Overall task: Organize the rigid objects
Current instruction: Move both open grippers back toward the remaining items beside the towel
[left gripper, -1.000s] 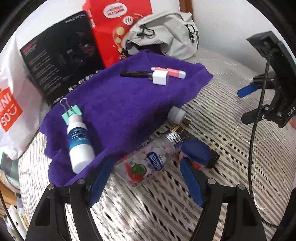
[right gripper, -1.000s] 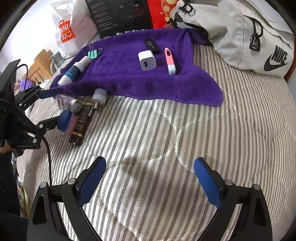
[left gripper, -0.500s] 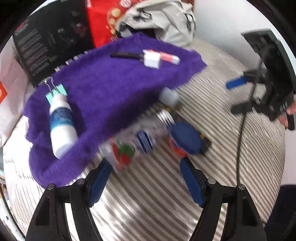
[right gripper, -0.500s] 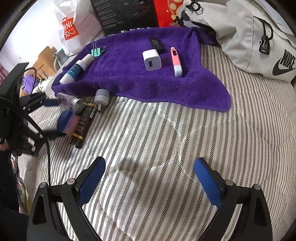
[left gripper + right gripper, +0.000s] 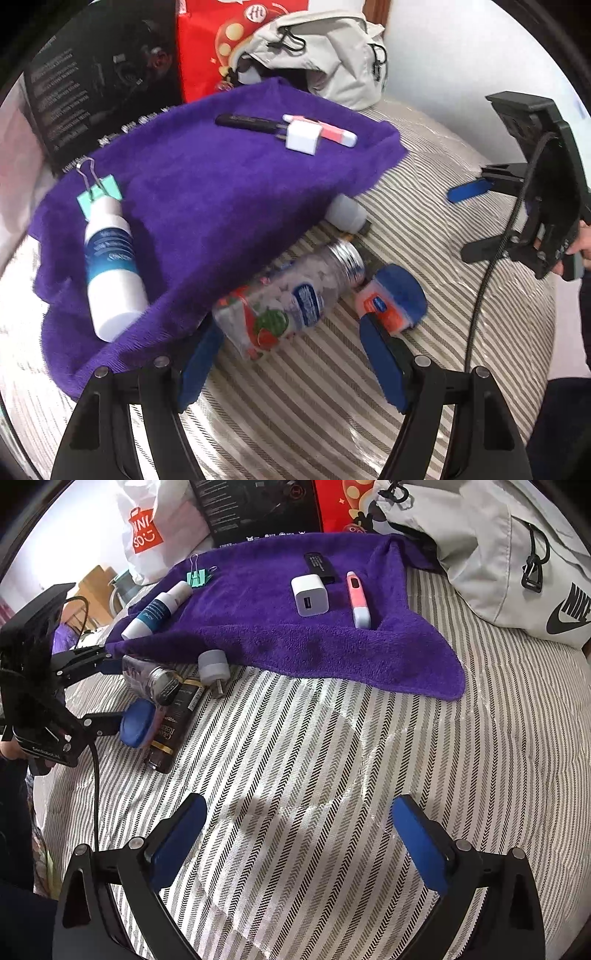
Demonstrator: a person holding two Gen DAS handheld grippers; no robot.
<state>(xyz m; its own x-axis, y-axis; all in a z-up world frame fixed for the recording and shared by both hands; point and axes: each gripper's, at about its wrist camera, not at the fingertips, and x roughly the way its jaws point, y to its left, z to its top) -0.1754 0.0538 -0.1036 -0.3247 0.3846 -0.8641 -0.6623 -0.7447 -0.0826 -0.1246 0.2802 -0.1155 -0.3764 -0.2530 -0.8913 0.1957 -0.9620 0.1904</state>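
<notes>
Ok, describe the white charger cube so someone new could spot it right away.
Find the purple towel spread on the striped bedding. Near its far right part lie three small things side by side. The charger cube is the middle one, a white block with a USB slot, between a black stick and a pink-and-white pen-shaped device.

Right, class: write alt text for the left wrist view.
An open left gripper straddles a clear candy bottle lying on a striped bed at the edge of a purple towel holding small items.

Both the left gripper and right gripper hang low with jaws spread wide.
</notes>
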